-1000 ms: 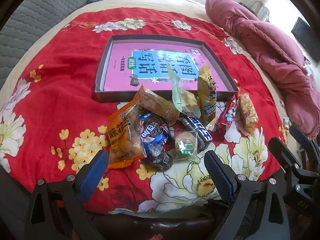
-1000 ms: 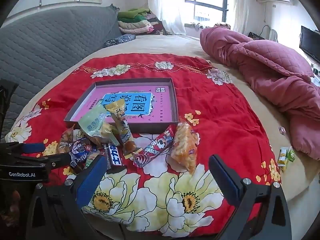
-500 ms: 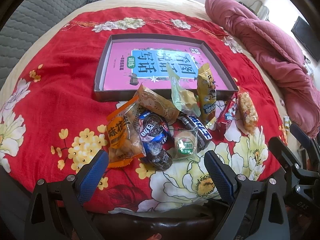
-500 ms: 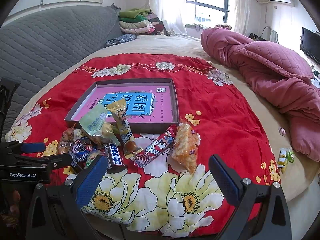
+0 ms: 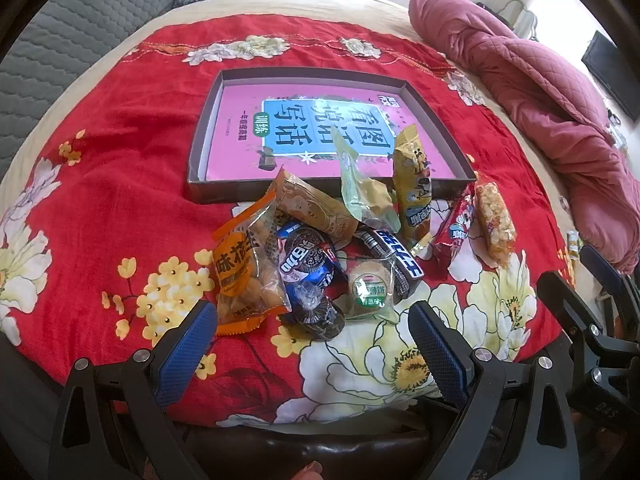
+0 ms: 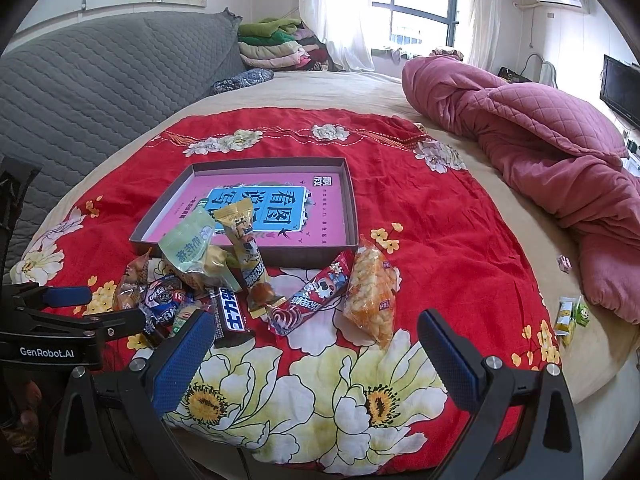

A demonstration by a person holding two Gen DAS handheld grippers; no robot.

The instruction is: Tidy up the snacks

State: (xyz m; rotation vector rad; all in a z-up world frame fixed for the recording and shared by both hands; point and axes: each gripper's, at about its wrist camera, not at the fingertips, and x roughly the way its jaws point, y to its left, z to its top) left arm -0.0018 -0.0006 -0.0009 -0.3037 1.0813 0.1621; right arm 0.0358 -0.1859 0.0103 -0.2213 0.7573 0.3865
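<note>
A pile of several wrapped snacks lies on the red flowered cloth in front of a shallow dark tray [image 5: 208, 190] with a pink book cover in it. In the left wrist view: an orange bag [image 5: 244, 276], a blue cookie pack [image 5: 306, 262], a round green-label cake [image 5: 370, 290], a black bar [image 5: 394, 254], a red pack [image 5: 456, 226] and a puffed-rice pack [image 5: 494, 220]. My left gripper [image 5: 312, 350] is open and empty, just short of the pile. My right gripper [image 6: 316, 354] is open and empty, near the puffed-rice pack [image 6: 370, 294] and the tray [image 6: 304, 258].
A pink quilt [image 6: 552, 156] is bunched at the right of the bed. A grey padded headboard [image 6: 100, 80] runs along the left. Small green and yellow packets [image 6: 572, 314] lie on the beige sheet at the right edge. Folded clothes [image 6: 276, 46] are stacked at the back.
Both views have shifted very slightly; the snacks and tray have not moved, and both grippers stay open.
</note>
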